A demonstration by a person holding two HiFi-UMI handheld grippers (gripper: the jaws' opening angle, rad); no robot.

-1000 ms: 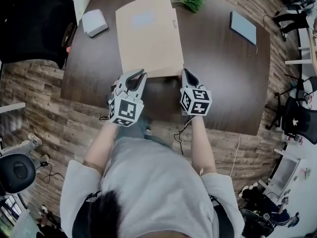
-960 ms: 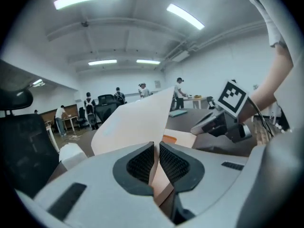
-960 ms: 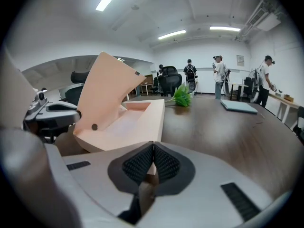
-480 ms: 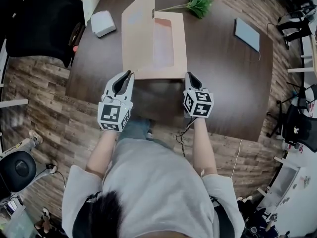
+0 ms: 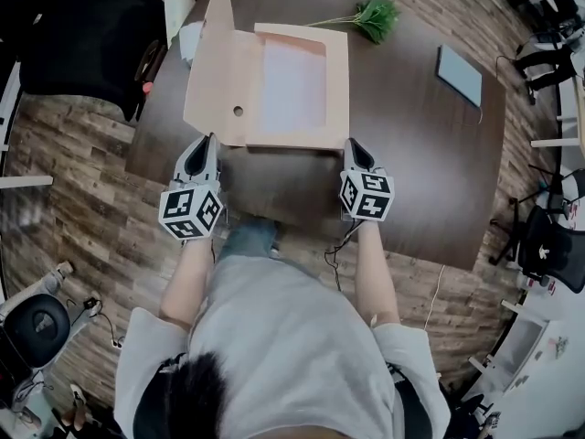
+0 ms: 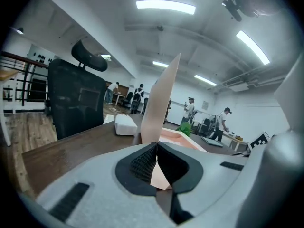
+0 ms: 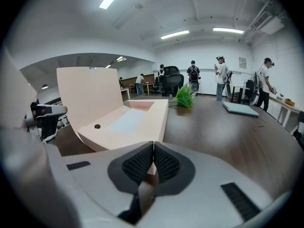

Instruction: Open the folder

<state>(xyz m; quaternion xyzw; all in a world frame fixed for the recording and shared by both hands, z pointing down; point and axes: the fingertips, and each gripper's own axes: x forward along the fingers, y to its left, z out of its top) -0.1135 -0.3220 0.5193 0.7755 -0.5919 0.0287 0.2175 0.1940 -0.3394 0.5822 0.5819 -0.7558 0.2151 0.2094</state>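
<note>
While the cover (image 5: 210, 71) stands tilted up to the left, the folder (image 5: 336, 80) lies open on the table (image 5: 420, 154), near edge set back from the table's front. Bare wood to its right – white box (image 5: 189, 39) and black chair (image 5: 73, 26) close on the left. Left gripper (image 5: 208, 139) jaws pinch the cover's near corner; right gripper (image 5: 352, 143) jaws clamp the tray's near right corner. Tray holds a pale sheet, probably – washed out

Your top is a light grey short-sleeved T-shirt (image 5: 292, 337). Your left gripper (image 5: 208, 140) and right gripper (image 5: 352, 144) are pale grey moulded shells, each carrying a white cube with black square markers behind the jaws, which are lined with black ribbed pads (image 6: 141, 164).
</note>
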